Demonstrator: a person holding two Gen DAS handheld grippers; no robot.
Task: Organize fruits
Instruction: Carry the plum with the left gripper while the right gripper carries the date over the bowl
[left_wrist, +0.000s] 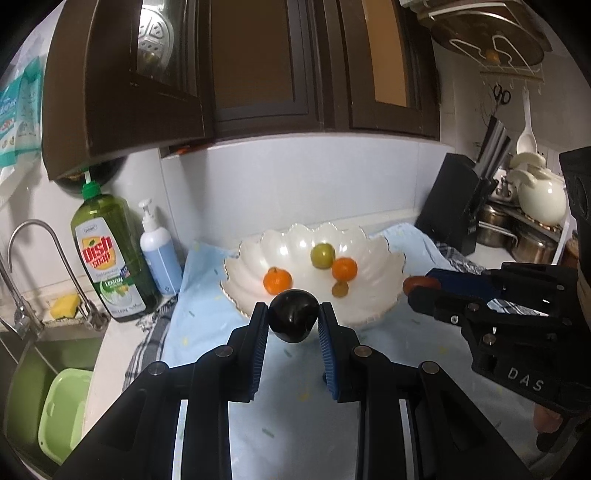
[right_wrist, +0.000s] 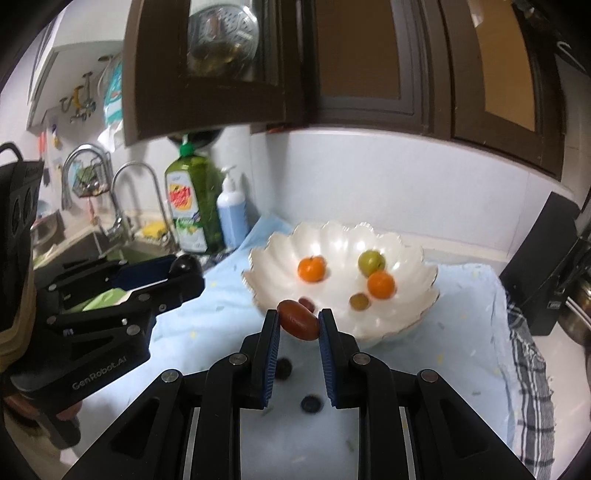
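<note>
A white scalloped bowl (left_wrist: 384, 254) (right_wrist: 417, 266) stands on a light blue cloth (left_wrist: 207, 295). It holds two oranges (left_wrist: 277, 280) (left_wrist: 344, 268), a green fruit (left_wrist: 322, 255) and a small brownish fruit (left_wrist: 340, 288). My left gripper (left_wrist: 293, 317) is shut on a dark plum (left_wrist: 293, 315), held just before the bowl's near rim. My right gripper (right_wrist: 298, 320) is shut on a reddish-brown oval fruit (right_wrist: 299, 319), also at the bowl's near rim; it shows at the right of the left wrist view (left_wrist: 419, 290). Two small dark fruits (right_wrist: 284, 367) (right_wrist: 310, 403) lie on the cloth below it.
A green dish soap bottle (left_wrist: 107, 258) and a blue pump bottle (left_wrist: 160, 254) stand left of the bowl, by the sink (left_wrist: 33, 369) and faucet (left_wrist: 33, 236). A black knife block (left_wrist: 454, 206) and pots (left_wrist: 532, 240) stand at right. Dark cabinets (left_wrist: 258, 66) hang overhead.
</note>
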